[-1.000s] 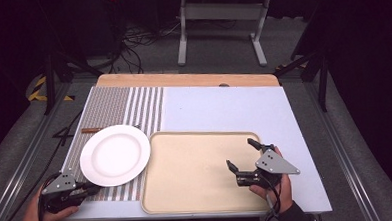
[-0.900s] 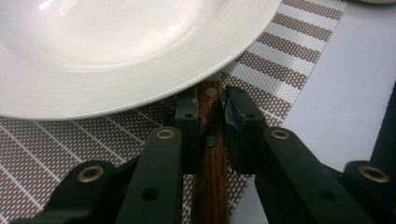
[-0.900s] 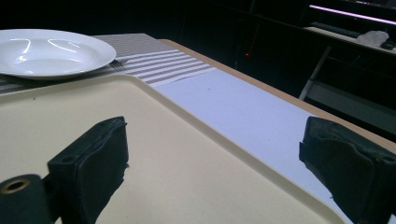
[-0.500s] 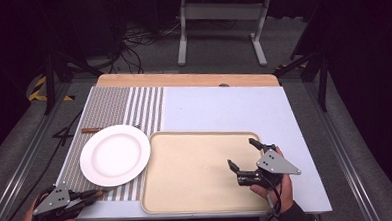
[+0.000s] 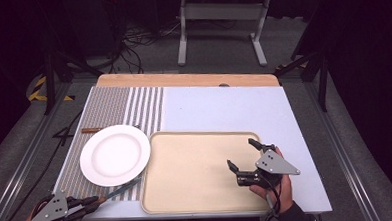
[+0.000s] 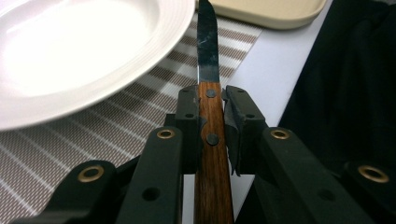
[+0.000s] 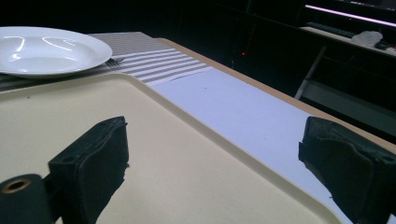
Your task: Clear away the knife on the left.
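Note:
My left gripper [image 5: 89,201] is at the table's front left corner, shut on the wooden handle of a knife [image 5: 118,189]. The knife's blade points toward the gap between the white plate [image 5: 115,154] and the beige tray [image 5: 186,161]. In the left gripper view the pads [image 6: 189,112] press on both sides of the riveted handle of the knife [image 6: 212,140], and the blade lies just beside the plate [image 6: 70,46]. My right gripper [image 5: 242,153] hovers open over the tray's right part, and nothing is between its jaws [image 7: 215,154].
The plate rests on a striped placemat [image 5: 119,106]. A wooden-handled fork [image 5: 91,130] sticks out at the plate's far left, with its tines [image 7: 113,60] showing beside the plate [image 7: 46,49]. The tray [image 7: 163,163] is bare. A wooden strip [image 5: 182,80] borders the far edge.
My left gripper has drawn back toward the front left corner with the knife, sliding the blade away from the plate. The right gripper has stayed where it was.

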Demonstrator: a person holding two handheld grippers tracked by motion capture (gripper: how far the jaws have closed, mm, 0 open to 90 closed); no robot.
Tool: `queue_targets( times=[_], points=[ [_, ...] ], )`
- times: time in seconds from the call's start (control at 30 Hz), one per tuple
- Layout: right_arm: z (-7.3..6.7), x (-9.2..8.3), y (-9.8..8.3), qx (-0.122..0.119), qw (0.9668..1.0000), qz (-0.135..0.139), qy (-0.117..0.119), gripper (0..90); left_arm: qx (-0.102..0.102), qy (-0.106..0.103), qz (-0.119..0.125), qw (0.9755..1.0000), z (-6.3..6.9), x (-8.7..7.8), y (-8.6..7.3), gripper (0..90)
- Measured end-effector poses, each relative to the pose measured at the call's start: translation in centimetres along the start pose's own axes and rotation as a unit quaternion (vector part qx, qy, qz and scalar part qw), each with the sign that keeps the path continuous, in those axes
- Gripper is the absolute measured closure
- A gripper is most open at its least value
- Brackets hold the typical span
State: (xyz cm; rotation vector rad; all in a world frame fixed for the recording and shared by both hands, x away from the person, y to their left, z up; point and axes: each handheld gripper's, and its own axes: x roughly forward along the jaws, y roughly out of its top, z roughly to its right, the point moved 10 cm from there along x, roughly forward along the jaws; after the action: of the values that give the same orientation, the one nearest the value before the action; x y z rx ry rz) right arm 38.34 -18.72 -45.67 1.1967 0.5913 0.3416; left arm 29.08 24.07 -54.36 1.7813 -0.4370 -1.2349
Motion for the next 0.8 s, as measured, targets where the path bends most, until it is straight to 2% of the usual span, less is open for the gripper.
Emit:
queue_targets(
  times=[0.1, 0.3, 0.33, 0.37, 0.4, 0.5, 0.8],
  points=[
    [0.2, 0.0, 0.0, -0.002, 1.0000, 0.000, -0.009, 8.9, 0.001, 0.002, 0.019, 0.9998, 0.1, 0.1, 0.9, 77.3],
    [0.5, 0.0, -0.1, -0.003, 0.9999, -0.002, -0.015, 9.0, 0.015, 0.002, 0.041, 0.9990, 0.1, 1.0, 3.3, 77.3],
    [0.5, 0.0, -0.1, -0.003, 0.9999, -0.002, -0.015, 9.0, 0.015, 0.002, 0.041, 0.9990, 0.1, 1.0, 3.3, 77.3],
    [0.5, 0.0, 0.0, -0.006, 0.9998, -0.002, -0.017, 9.0, 0.021, 0.008, 0.046, 0.9987, 0.1, 1.4, 4.2, 77.3],
    [0.5, 0.0, 0.0, -0.006, 0.9998, -0.002, -0.017, 9.0, 0.021, 0.008, 0.046, 0.9987, 0.1, 1.4, 4.2, 77.3],
    [0.6, -0.1, 0.0, -0.004, 0.9998, 0.001, -0.021, 9.0, 0.026, 0.014, 0.053, 0.9982, 0.0, 2.1, 5.5, 77.3],
    [0.7, -0.2, 0.1, -0.009, 0.9997, 0.002, -0.024, 9.1, 0.022, 0.030, 0.066, 0.9971, -0.2, 3.7, 8.2, 77.3]
  ],
)
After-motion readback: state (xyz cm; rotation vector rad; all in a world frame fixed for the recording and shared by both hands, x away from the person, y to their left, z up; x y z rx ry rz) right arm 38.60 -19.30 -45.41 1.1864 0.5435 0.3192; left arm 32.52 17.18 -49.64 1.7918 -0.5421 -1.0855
